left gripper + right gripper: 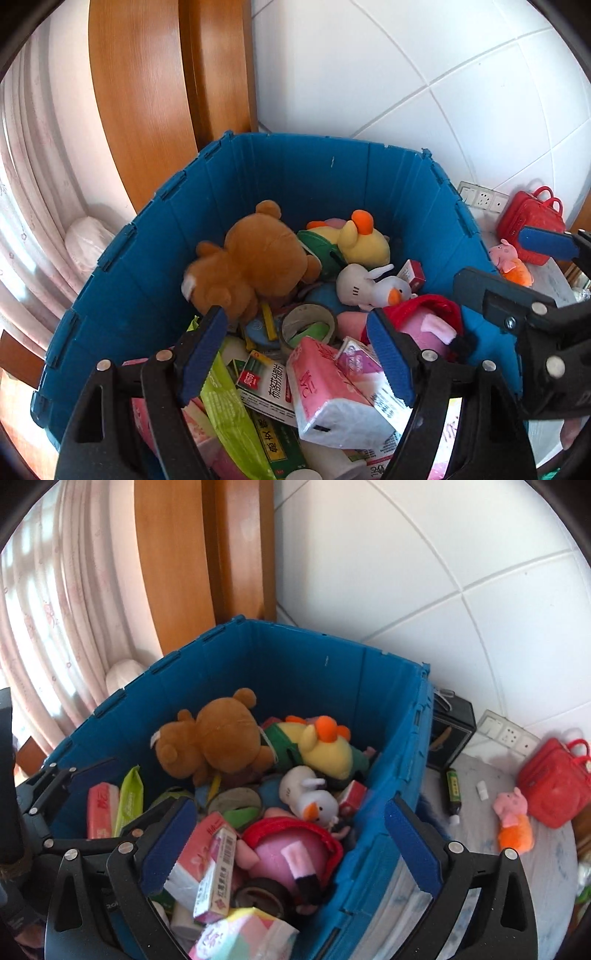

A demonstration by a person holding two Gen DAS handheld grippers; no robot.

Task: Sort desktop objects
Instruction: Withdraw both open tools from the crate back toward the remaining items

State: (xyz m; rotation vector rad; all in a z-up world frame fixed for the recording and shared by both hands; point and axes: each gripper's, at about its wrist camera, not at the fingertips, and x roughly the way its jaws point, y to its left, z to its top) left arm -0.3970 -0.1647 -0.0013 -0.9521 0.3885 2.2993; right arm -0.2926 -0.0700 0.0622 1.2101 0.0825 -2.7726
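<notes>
— Hovering over a blue crate (155, 258), the left gripper (295, 354) and right gripper (291, 842) both stand spread with nothing between their pads. What fills the crate?

— Plush toys crowd its far end: a brown teddy bear (251, 258) lies toward the far left corner, and a yellow duck plush (364, 240) with an orange crest lies just beside it toward the far right wall. A white goose plush (373, 286) rests near the right wall, touching a small red-and-white box (413, 273).

— And closer to the cameras?

— A pink plush with a red hood (291, 849) sits against the near right wall. A cardboard tape roll (308, 325) lies in the middle, with a pink tissue pack (332, 391), a white medicine box (264, 384) and a lime-green packet (225, 417) heaped at the near end. In the right wrist view the right gripper straddles the crate's right wall, one finger inside, one outside.

— Anything outside the crate?

— On the pale tabletop (476, 830) to the right, a small pink pig plush (513, 819) lies just beside a red handbag (554, 782) near the far right edge. A green marker (453, 794) lies close to the crate's right wall, a black box (452, 734) stands behind it, and a white power strip (511, 733) runs along the tiled wall.
</notes>
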